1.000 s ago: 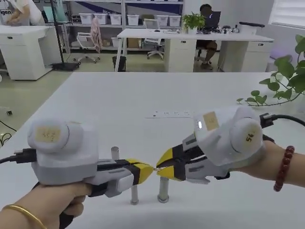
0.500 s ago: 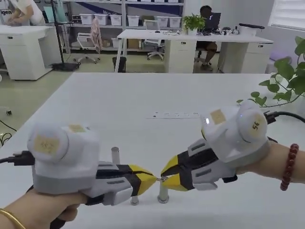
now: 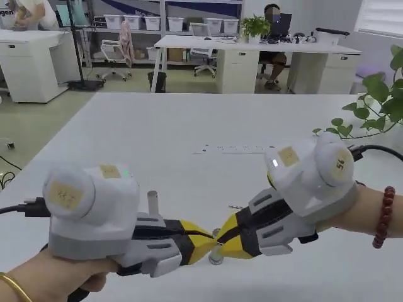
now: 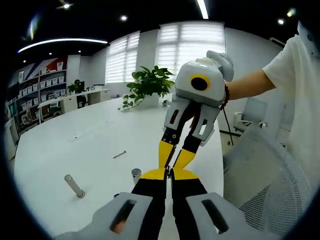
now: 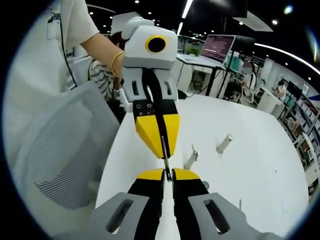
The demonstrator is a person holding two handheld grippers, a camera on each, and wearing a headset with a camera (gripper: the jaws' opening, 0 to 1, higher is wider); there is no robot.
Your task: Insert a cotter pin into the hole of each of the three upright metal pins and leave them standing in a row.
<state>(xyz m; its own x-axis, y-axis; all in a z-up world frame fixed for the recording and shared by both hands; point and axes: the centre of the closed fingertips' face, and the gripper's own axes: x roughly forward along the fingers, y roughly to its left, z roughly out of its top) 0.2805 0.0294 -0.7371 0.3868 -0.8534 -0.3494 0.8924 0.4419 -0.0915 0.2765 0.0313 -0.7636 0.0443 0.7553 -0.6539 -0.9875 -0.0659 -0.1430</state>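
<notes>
Lower centre, left gripper meets right gripper tip to tip — we see both clamping the cotter pin.

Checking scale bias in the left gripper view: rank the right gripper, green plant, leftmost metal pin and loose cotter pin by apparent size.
1. right gripper, nearest the camera, which inflates it
2. green plant
3. leftmost metal pin
4. loose cotter pin

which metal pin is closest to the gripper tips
The pin standing right by the meeting tips; the other pin stands farther back, beside the left gripper.
</notes>
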